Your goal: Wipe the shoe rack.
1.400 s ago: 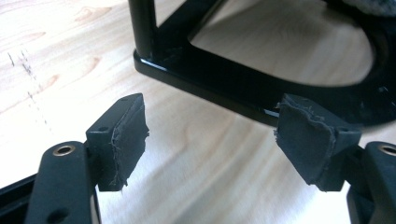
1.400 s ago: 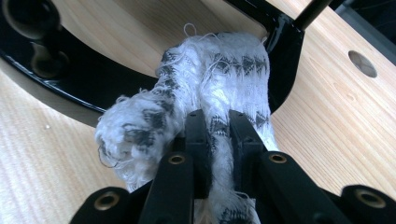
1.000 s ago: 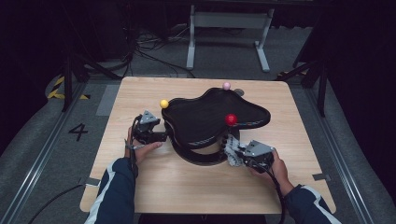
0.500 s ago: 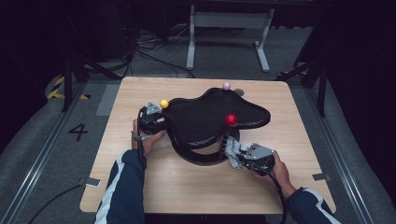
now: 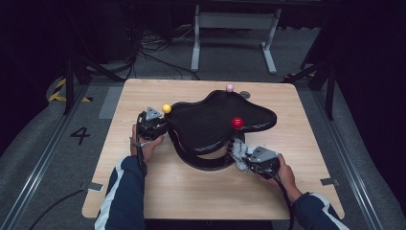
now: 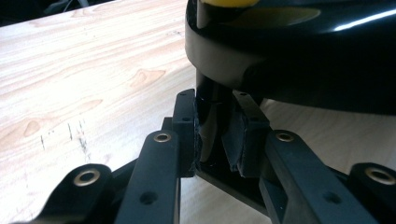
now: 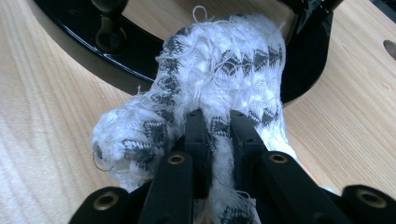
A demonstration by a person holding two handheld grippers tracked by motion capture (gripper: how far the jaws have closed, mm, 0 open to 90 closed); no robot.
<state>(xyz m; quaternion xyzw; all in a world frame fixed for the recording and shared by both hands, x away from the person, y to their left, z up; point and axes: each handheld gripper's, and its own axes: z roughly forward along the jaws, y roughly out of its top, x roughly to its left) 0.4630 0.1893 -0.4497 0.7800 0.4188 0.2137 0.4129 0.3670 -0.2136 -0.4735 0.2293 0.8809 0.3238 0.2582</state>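
Note:
A glossy black curved tray (image 5: 210, 122) stands on posts over a black base ring (image 5: 201, 162). Its posts are topped by a yellow ball (image 5: 166, 109), a red ball (image 5: 237, 122) and a pink ball (image 5: 230, 87). My left gripper (image 5: 163, 125) is at the tray's left edge. Its jaws have just been closing and now press on the black post (image 6: 211, 100) under the yellow ball (image 6: 229, 2); the left gripper (image 6: 215, 128) is shut on it. My right gripper (image 5: 240, 156) is shut on a white and grey cloth (image 7: 215, 60), bunched against the base ring (image 7: 116, 60) at the front right.
The wooden table (image 5: 191, 196) has bare board in front of the tray and on both sides. A small round hole (image 5: 245, 94) lies in the board behind the tray. Past the table are dark floor, cables and a metal stand (image 5: 234, 28).
My left hand has edged in toward the tray's left rim and its forearm has swung inward. The right hand and the cloth stay where they were.

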